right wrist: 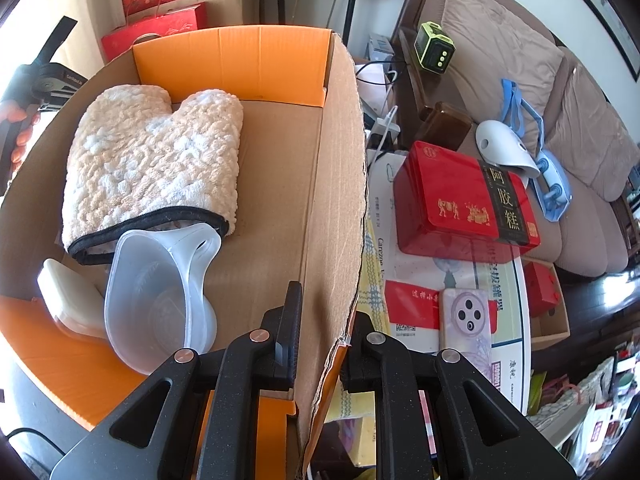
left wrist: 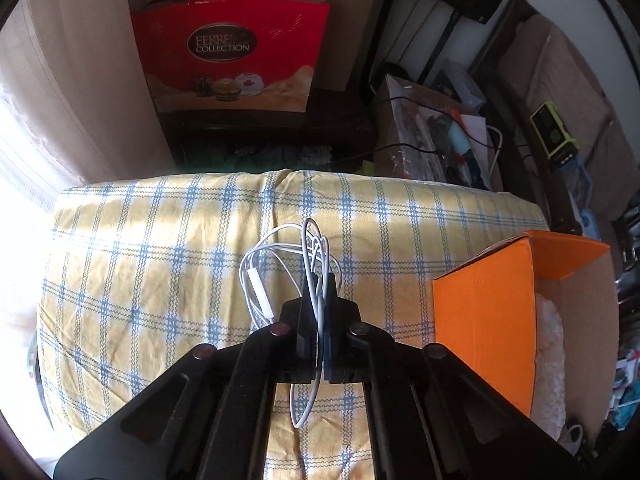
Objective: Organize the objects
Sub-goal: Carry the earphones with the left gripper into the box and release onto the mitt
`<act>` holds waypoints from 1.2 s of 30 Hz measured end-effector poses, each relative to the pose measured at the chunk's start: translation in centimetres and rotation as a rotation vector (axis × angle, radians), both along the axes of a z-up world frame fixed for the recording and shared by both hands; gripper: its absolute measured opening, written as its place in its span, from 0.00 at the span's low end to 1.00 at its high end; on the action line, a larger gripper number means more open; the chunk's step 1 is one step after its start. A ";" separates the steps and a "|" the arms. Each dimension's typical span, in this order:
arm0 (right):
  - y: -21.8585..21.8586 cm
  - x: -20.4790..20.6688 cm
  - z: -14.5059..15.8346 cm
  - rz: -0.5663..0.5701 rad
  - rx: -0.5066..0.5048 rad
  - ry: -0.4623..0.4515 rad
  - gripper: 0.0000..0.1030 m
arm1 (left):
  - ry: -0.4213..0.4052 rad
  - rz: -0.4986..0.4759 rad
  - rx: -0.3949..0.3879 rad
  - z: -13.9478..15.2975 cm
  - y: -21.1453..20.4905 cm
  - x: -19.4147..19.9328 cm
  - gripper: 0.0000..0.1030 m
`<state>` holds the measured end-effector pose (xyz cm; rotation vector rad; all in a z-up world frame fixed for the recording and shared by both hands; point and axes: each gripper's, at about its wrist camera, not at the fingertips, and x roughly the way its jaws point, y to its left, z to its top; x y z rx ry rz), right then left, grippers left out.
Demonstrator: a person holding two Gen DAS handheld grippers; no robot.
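Note:
My left gripper is shut on a tangled white cable and holds it just above the yellow and blue checked cloth; one loop hangs below the fingers. The orange cardboard box stands to its right. My right gripper straddles the box's right wall, one finger inside and one outside, closed on the wall. Inside the box lie a fluffy cream mitt, a clear plastic scoop and a white soap bar.
A red Ferrero bag stands behind the checked cloth. Right of the box lie a red tin, a phone, papers and a sofa with a green device.

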<state>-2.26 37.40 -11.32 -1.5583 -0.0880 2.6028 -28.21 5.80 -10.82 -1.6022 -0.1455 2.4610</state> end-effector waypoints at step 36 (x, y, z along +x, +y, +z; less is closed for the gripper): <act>-0.1 -0.7 -0.3 -0.002 -0.007 0.000 0.16 | 0.411 -0.418 0.249 26.0 7.5 16.7 0.02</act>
